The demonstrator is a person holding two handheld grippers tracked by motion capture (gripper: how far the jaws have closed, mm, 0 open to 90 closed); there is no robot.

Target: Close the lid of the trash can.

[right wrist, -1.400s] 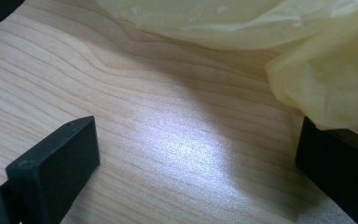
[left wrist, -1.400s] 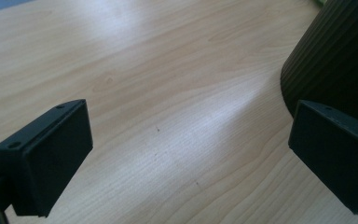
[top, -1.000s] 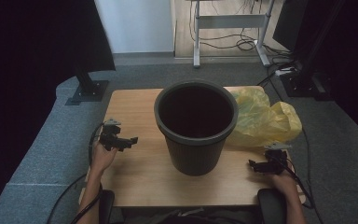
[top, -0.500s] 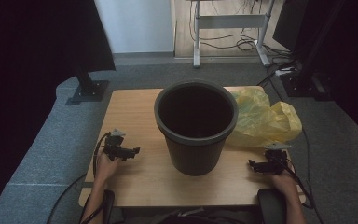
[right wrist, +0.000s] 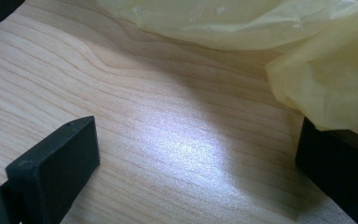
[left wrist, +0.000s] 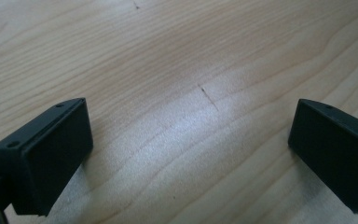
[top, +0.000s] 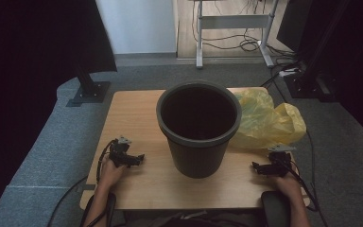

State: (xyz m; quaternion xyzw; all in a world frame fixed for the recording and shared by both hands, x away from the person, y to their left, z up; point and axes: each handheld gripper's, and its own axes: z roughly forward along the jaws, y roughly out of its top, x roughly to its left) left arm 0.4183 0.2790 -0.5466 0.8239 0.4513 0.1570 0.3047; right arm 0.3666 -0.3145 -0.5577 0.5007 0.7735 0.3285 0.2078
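A large dark bin (top: pixel 198 127) stands upright in the middle of the wooden table (top: pixel 132 111). A crumpled yellow plastic bag (top: pixel 267 120) lies to its right, touching it. My left gripper (top: pixel 134 158) rests low over the table's front left, open, with bare wood (left wrist: pixel 191 107) between its jaws. My right gripper (top: pixel 257 167) sits at the front right, open. In the right gripper view the yellow bag (right wrist: pixel 317 79) lies just ahead and drapes over the right jaw's tip; nothing is held.
Grey carpet surrounds the table. A black monitor stand (top: pixel 87 90) stands on the floor at the back left. A metal desk frame (top: pixel 234 28) and cables lie behind. Dark equipment (top: pixel 312 80) stands at the back right.
My left gripper has moved toward the front edge and slightly right, lower over the table. The right gripper has stayed about where it was.
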